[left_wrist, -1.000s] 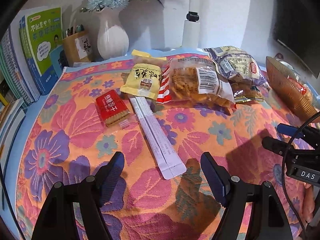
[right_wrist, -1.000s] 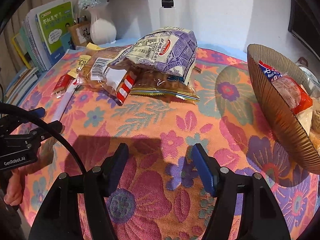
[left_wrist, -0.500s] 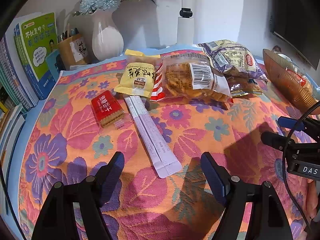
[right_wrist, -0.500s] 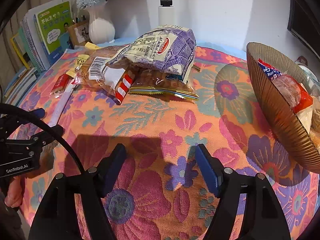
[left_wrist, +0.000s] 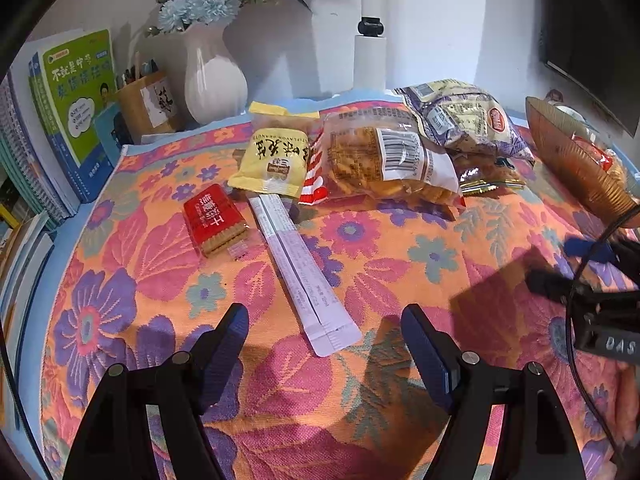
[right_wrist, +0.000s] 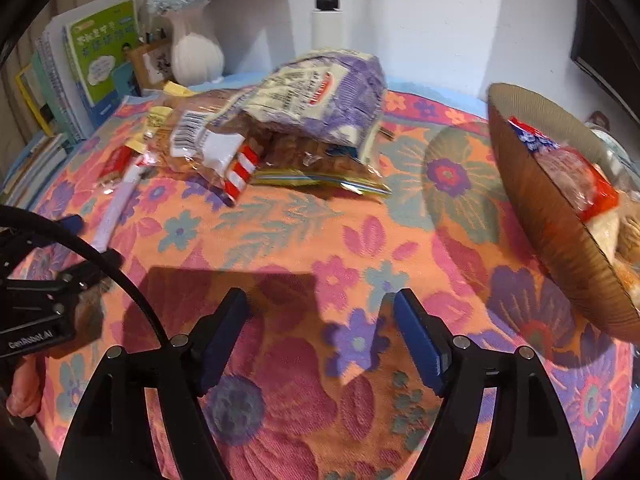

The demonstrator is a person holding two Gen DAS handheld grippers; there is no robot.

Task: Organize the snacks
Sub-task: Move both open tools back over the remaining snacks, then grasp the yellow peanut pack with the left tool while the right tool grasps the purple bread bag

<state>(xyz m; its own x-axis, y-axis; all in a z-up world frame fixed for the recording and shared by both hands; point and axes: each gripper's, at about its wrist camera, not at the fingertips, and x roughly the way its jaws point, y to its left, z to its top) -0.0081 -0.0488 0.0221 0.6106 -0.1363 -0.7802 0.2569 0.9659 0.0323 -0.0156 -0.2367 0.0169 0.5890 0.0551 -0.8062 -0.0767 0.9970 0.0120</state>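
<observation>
Both grippers stand open and empty over the flowered cloth (right_wrist: 304,240); the right gripper (right_wrist: 320,332) has just been widening its jaws, the left gripper (left_wrist: 324,340) unchanged. Judging by this, a pick is being lined up. Nearest, the long pale packet (left_wrist: 300,272) lies just beyond the left fingers; the bowl (right_wrist: 548,216) waits far right.
</observation>
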